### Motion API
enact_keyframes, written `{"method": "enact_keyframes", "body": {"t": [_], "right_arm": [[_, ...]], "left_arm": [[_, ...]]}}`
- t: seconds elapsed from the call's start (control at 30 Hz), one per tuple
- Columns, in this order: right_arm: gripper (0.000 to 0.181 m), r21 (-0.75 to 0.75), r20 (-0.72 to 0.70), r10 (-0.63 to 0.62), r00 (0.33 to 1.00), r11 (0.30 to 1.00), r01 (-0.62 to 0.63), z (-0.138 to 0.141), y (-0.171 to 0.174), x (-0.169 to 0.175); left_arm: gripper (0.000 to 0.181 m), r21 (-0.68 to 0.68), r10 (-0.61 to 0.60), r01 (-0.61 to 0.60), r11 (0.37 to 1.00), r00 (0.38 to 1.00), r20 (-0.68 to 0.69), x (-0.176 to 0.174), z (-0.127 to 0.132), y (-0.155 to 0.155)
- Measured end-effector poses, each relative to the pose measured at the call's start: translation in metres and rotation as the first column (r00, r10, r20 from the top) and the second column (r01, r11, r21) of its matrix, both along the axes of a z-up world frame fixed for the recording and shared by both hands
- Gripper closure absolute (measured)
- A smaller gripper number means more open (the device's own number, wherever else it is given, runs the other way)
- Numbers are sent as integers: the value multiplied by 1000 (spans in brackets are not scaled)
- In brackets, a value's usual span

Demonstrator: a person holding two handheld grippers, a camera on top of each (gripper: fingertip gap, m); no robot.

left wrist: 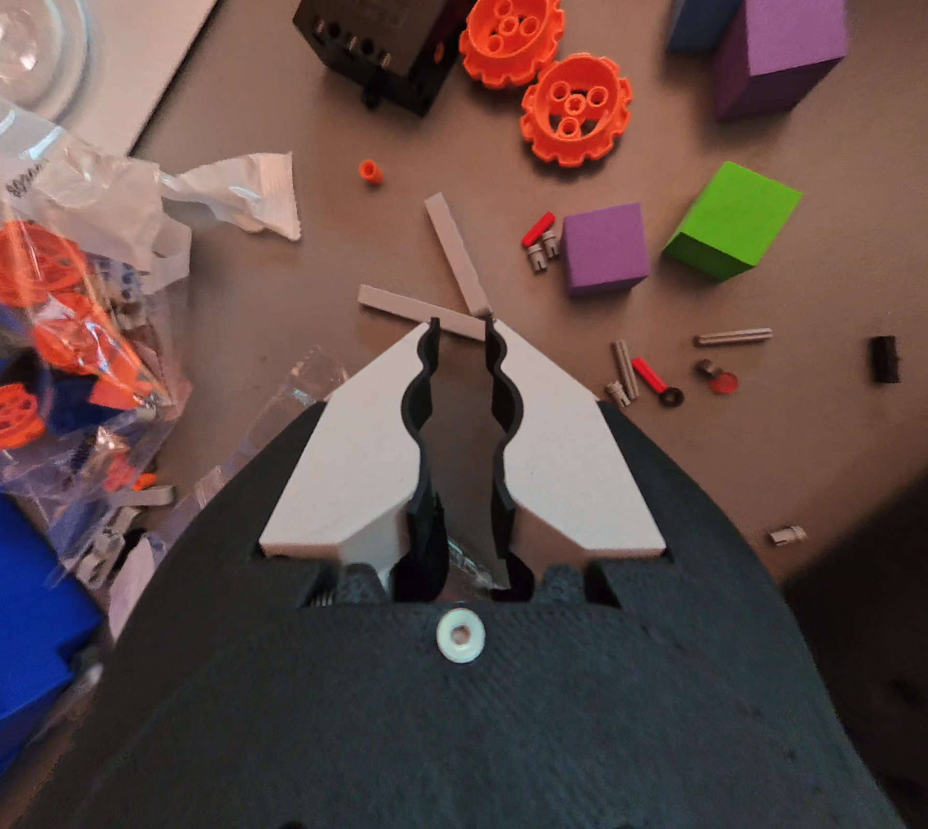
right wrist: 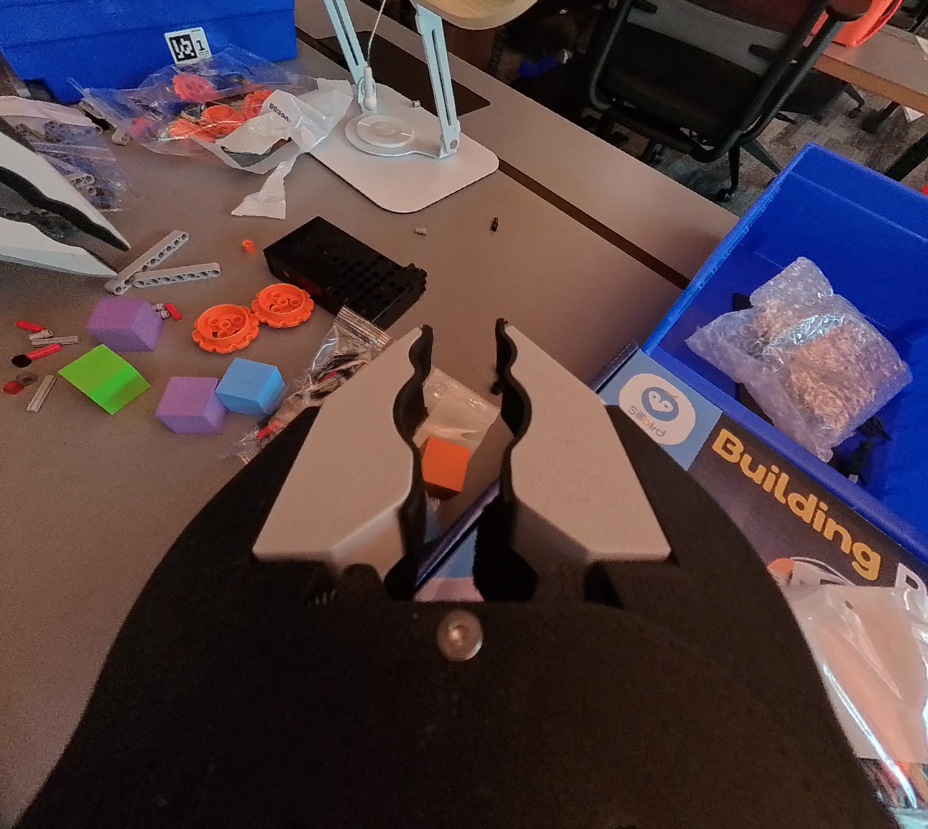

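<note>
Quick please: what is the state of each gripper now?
Left gripper: open, empty, tips over two grey beams.
Right gripper: open, empty, above an orange cube.

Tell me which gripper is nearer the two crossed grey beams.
Left. The left gripper has its open fingertips right at the grey beams, over where they meet. The right gripper is well off to their side, open above an orange cube by the printed box.

The left wrist view looks steeply down, close over the orange wheels (left wrist: 545,69); the right wrist view sees them (right wrist: 253,317) from farther off, at a slant.
</note>
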State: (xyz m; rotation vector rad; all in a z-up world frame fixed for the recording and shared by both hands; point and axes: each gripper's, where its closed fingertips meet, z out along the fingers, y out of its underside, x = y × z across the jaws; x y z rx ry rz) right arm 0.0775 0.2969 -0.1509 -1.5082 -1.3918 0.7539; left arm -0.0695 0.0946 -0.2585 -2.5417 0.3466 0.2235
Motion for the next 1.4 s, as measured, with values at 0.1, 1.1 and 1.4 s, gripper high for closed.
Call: {"method": "enact_keyframes", "body": {"t": [0.1, 1.1, 1.4], "right_arm": [[157, 3, 1, 7, 1000, 1000, -7, 0, -2, -1], [161, -353, 527, 530, 665, 848, -396, -115, -158, -137], [166, -348, 515, 548, 659, 836, -424, -119, -155, -155]], "left_arm": [[166, 0, -77, 77, 997, 996, -53, 7, -1, 8], [165, 20, -1, 1, 1000, 999, 41, -20, -6, 1], [170, 24, -28, 27, 999, 999, 46, -25, -10, 6]]}}
